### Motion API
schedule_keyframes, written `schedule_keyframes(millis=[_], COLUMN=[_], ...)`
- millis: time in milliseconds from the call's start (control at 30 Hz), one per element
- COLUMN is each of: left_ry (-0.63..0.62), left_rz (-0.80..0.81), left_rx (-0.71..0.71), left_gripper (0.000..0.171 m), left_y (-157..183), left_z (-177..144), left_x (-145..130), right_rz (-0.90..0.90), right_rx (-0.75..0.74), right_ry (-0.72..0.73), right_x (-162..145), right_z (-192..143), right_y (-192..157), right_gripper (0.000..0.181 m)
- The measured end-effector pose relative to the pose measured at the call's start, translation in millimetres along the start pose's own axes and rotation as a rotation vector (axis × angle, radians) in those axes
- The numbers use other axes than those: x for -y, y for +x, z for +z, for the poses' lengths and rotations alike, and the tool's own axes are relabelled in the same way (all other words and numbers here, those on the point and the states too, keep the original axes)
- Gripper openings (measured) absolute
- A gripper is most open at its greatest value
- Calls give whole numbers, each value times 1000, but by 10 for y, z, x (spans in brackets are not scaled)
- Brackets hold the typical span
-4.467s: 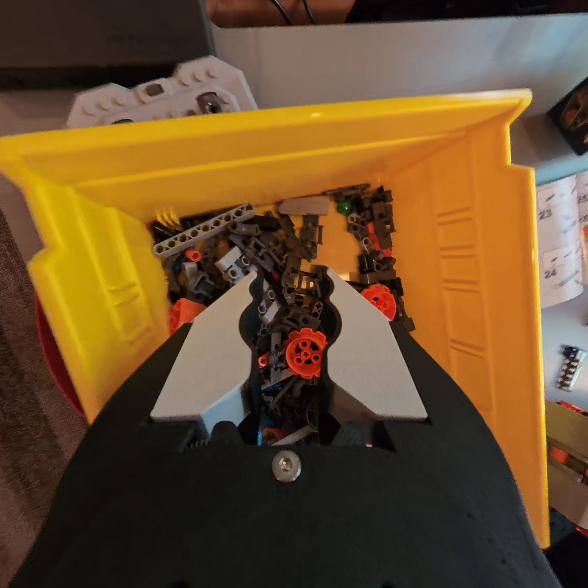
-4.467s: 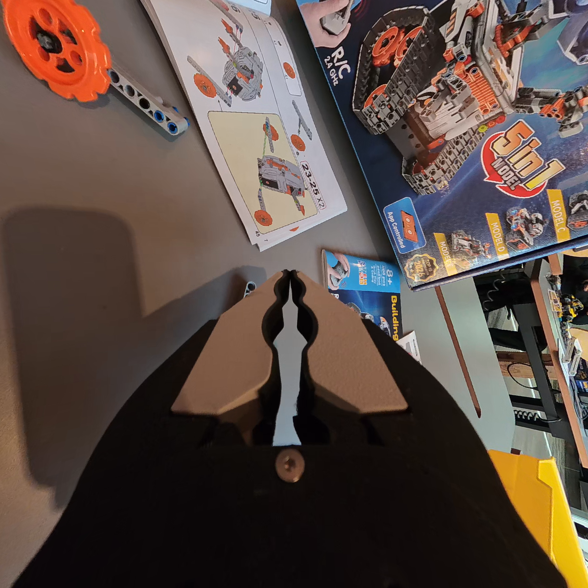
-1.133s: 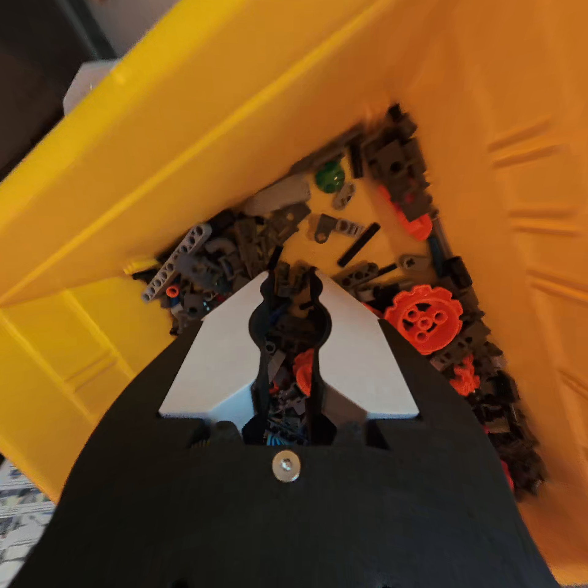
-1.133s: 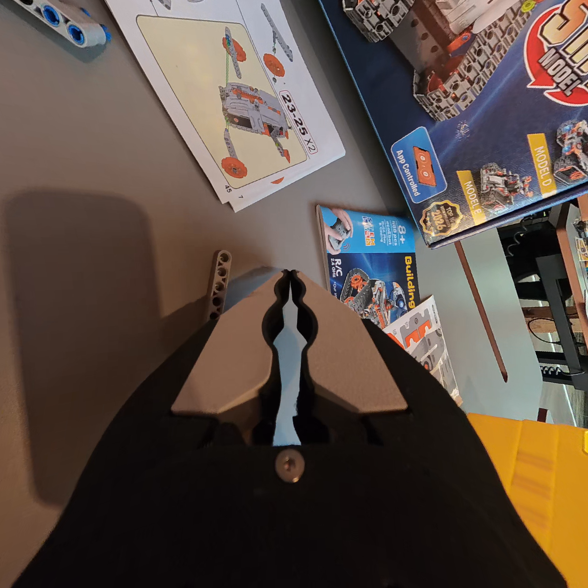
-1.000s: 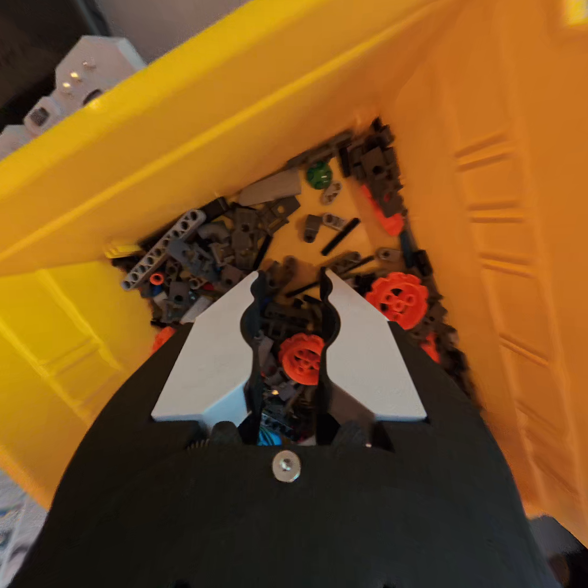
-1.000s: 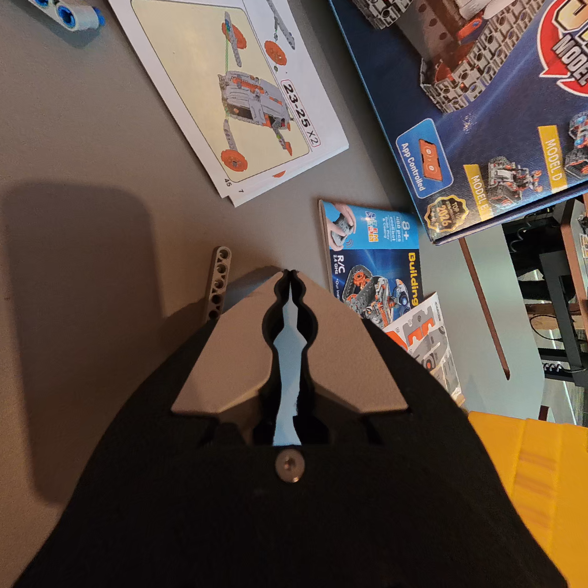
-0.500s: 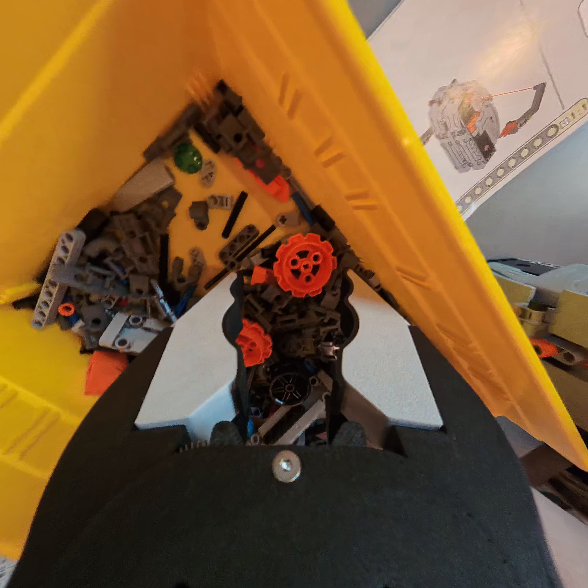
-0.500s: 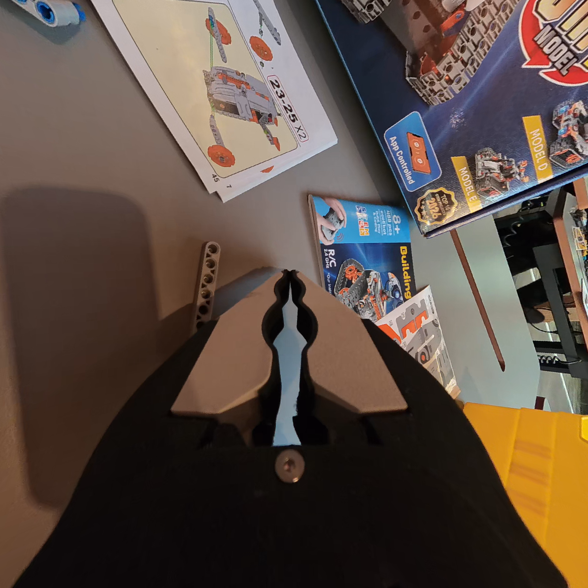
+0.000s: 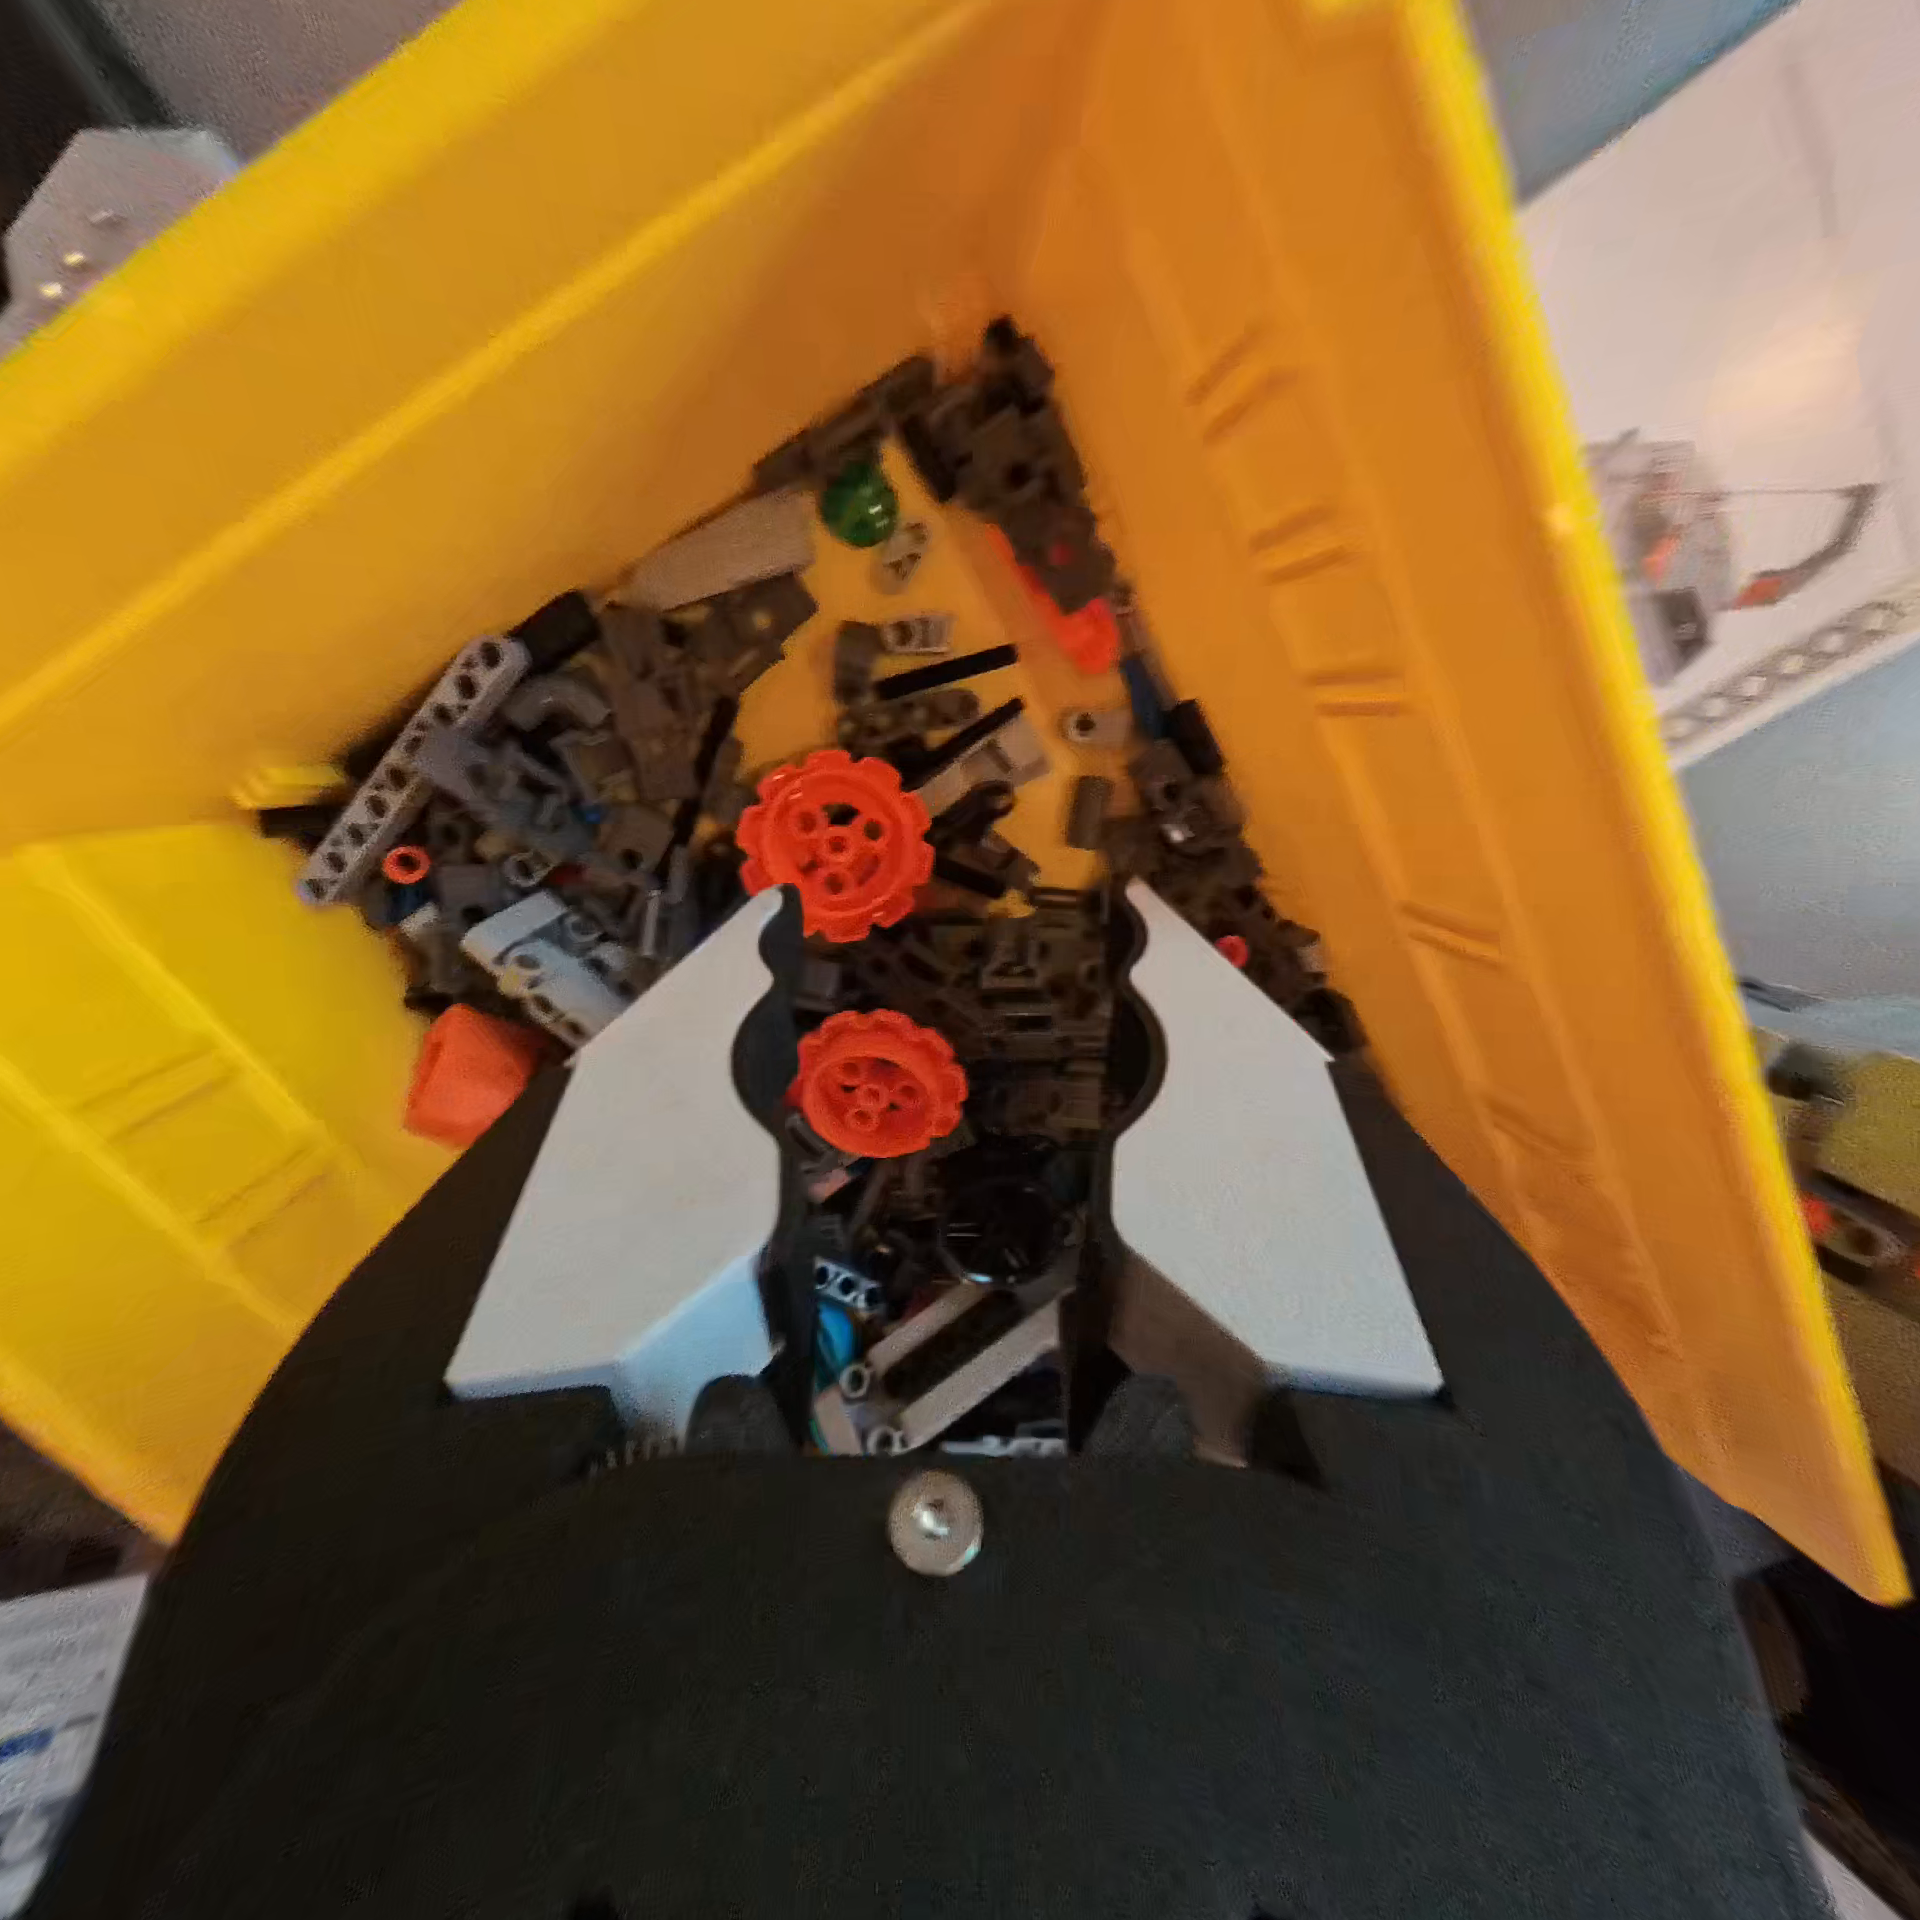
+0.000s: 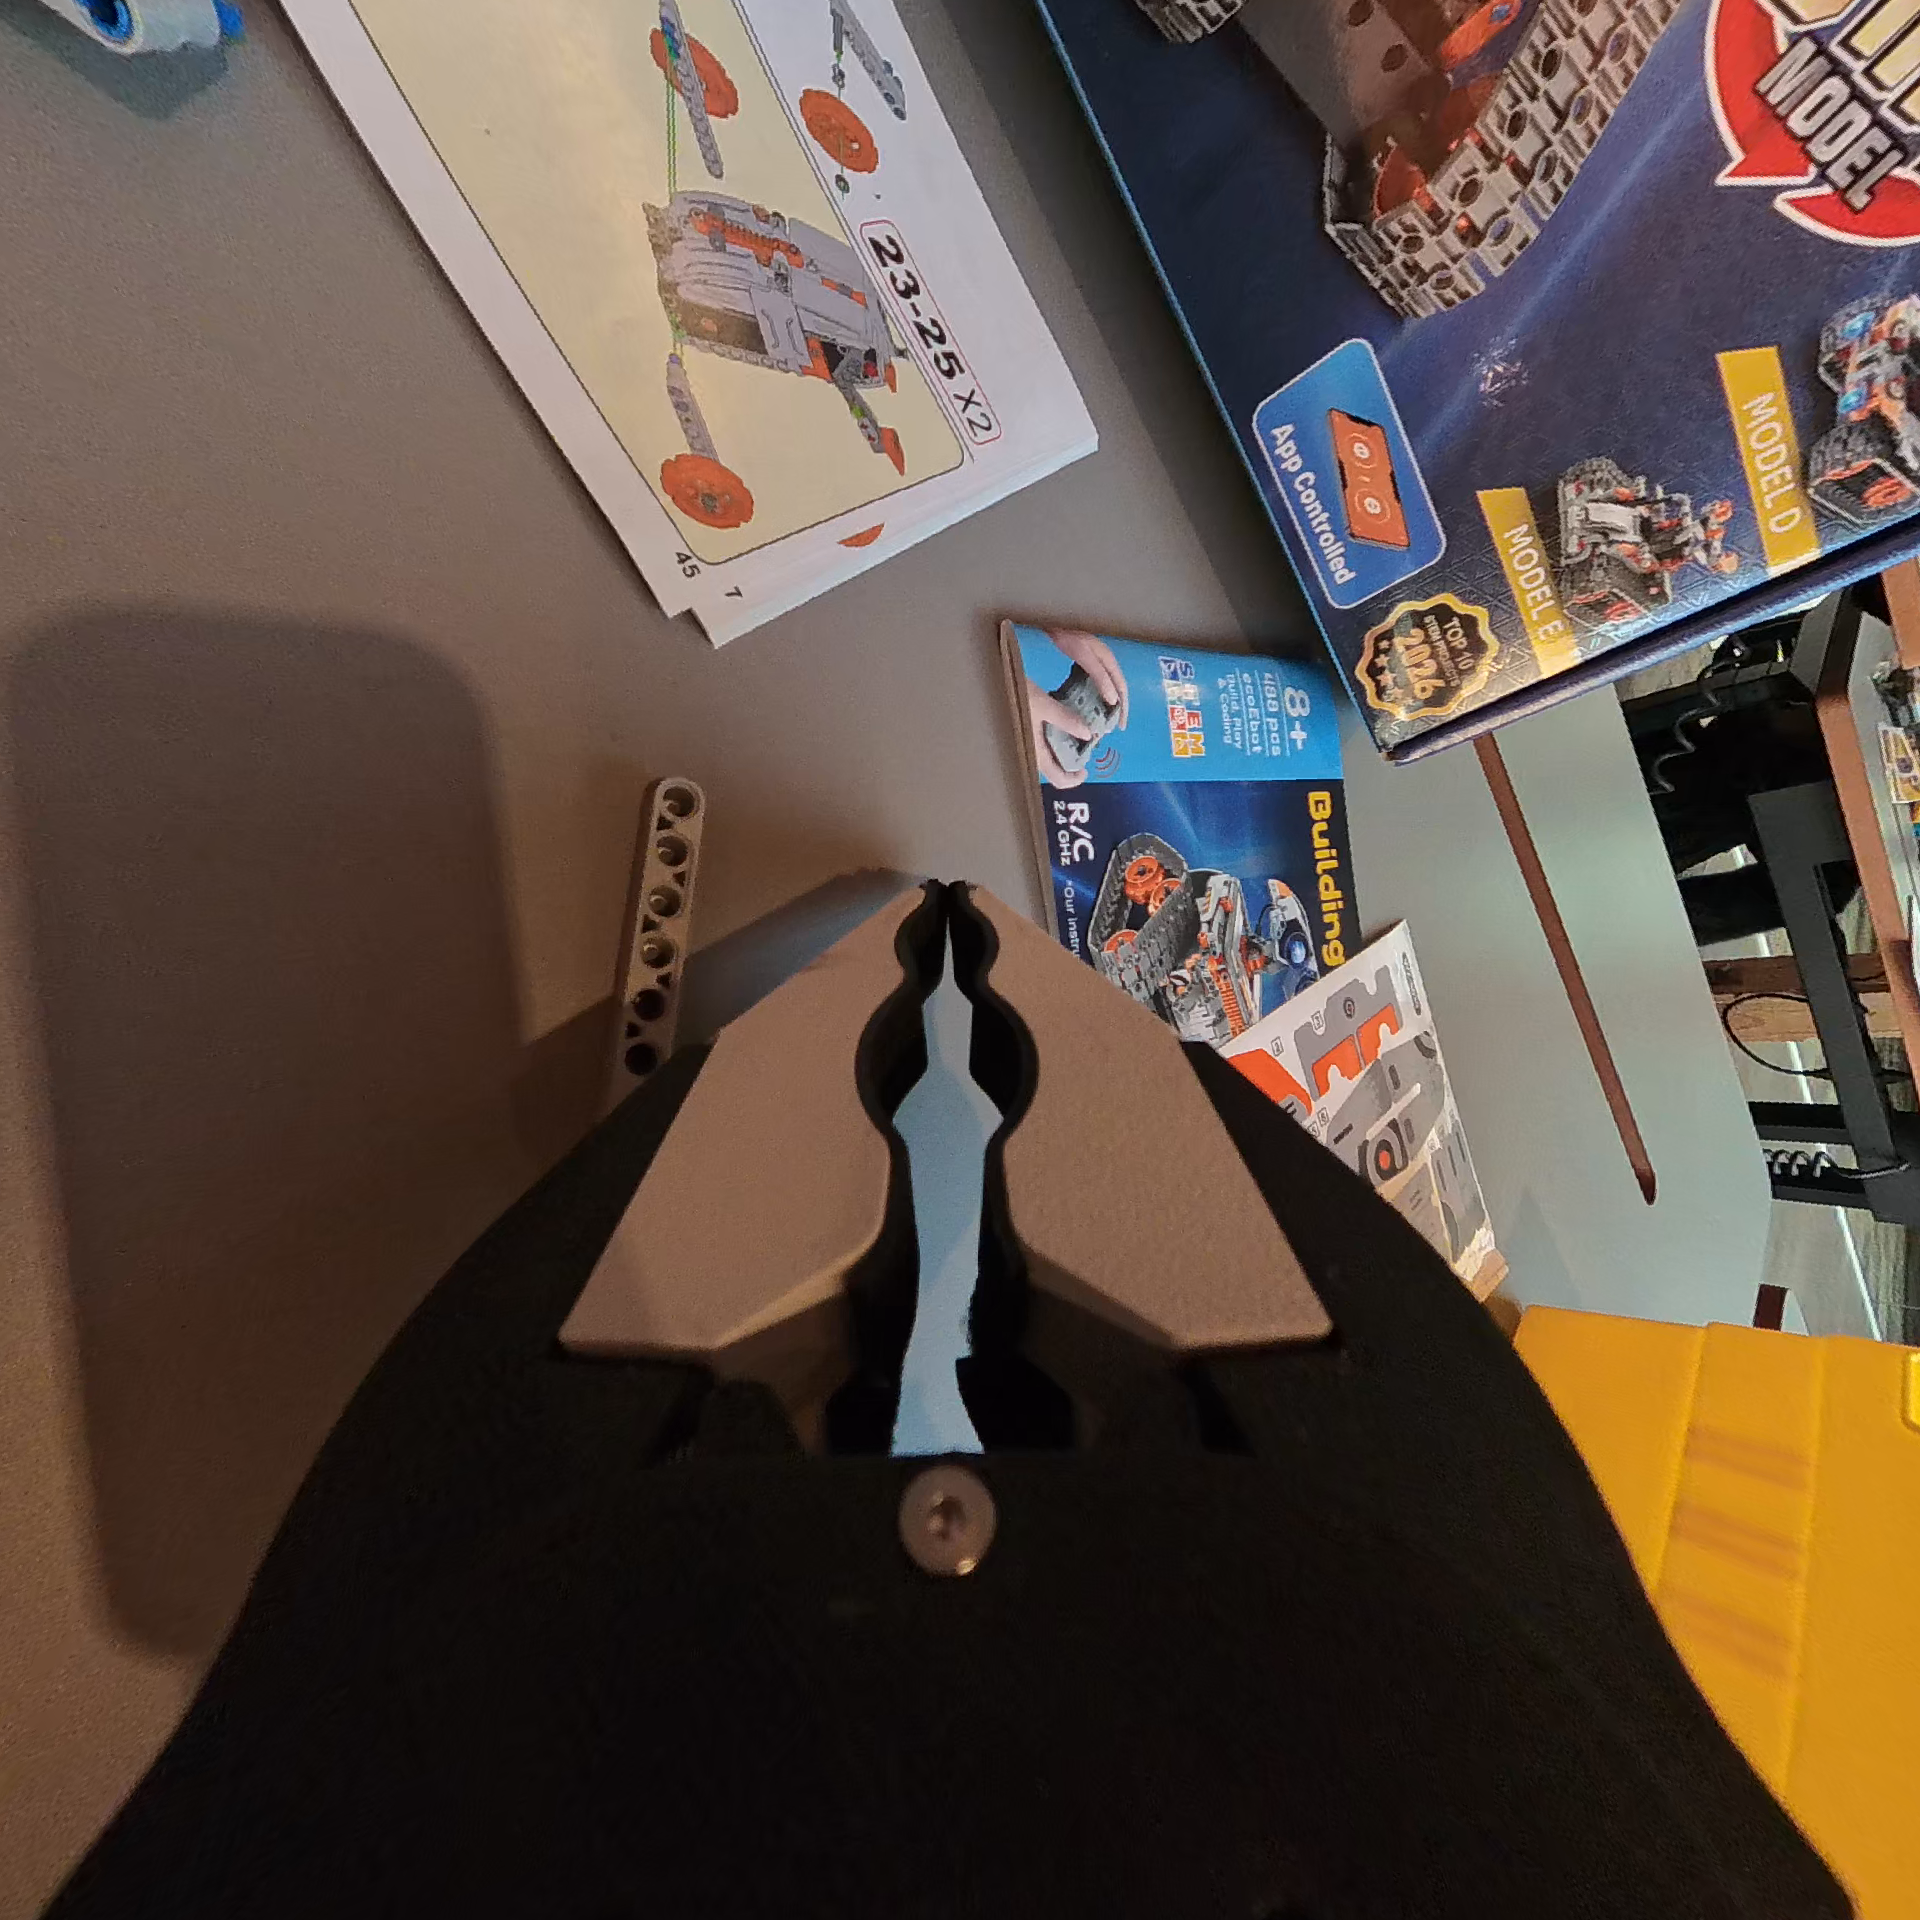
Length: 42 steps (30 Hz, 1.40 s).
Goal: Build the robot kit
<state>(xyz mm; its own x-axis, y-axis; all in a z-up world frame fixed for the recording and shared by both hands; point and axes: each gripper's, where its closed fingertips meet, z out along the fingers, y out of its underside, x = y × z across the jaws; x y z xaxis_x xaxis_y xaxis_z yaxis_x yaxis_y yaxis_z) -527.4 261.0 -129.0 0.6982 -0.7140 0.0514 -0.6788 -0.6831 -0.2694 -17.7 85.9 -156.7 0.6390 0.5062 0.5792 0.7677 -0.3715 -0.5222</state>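
My left gripper (image 9: 951, 902) is open and empty inside a yellow bin (image 9: 582, 312), over a heap of small dark grey, black and orange building parts. One orange toothed wheel (image 9: 834, 844) lies just past the left fingertip. A second orange wheel (image 9: 881, 1083) lies between the jaws, below them. A grey holed beam (image 9: 416, 769) lies at the heap's left. My right gripper (image 10: 947, 886) is shut and empty above a grey table. A short grey holed beam (image 10: 660, 925) lies on the table just left of its tip.
An open instruction booklet (image 10: 717, 270), a small blue leaflet (image 10: 1184, 821) and a big blue toy box (image 10: 1507, 312) lie on the table ahead of the right gripper. The yellow bin's corner (image 10: 1766, 1558) shows at lower right. The bin's right wall (image 9: 1351, 727) stands close to the left gripper. The gap from one gripper's tips to the other's is roughly 55 centimeters.
The left gripper's jaws have opened wider and it has swung about inside the bin; the orange wheels now sit more to the left. The right gripper has barely moved and stays shut.
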Motion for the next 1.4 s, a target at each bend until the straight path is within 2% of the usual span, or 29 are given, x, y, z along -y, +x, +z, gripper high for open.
schedule_keyframes(millis=[67, 133, 333, 367, 467, 600, 833, 967, 1067, 1167, 1267, 1400], left_ry=[0, -46, -195, -200, -189, -162, -154, -160, -130, -103, -176, -260], left_rz=[38, 76, 94, 83, 44, -26, -77, -74, -7, 65, 61, 11], left_rx=[-66, -9, 186, 200, 296, 296, 302, 260, 144, 49, 40, 28], left_gripper=[78, 100, 119, 119, 91, 79, 75, 67, 36, 25, 27, 45], left_y=[209, 219, -30, -69, -302, -432, -396, -281, -6, 241, 273, 254], left_z=[8, 116, 355, 352, 247, 125, -101, -156, -141, -85, 20, 106], left_x=[45, 53, -61, -68, -95, -175, -257, -298, -219, -120, -199, -324], right_rz=[0, 0, -4, -2, -4, -6, -10, -6, -9, -12, -11, -14], right_rx=[-1, -1, -2, -2, 3, 4, -2, -4, -2, -2, 0, 2], right_ry=[-2, -6, -9, -7, -8, -7, -9, -6, -8, -6, -6, -5], right_x=[-4, -11, -13, -11, -15, -12, -16, -17, -19, -14, -15, -20], right_z=[2, 6, 3, 2, 6, 5, -9, -15, -14, -16, -15, -19], right_y=[2, 0, 0, 1, -7, -6, 7, 15, 8, 5, 4, 4], right_gripper=[0, 0, 0, 0, 0, 0, 0, 0, 0, 0, 0, 0])
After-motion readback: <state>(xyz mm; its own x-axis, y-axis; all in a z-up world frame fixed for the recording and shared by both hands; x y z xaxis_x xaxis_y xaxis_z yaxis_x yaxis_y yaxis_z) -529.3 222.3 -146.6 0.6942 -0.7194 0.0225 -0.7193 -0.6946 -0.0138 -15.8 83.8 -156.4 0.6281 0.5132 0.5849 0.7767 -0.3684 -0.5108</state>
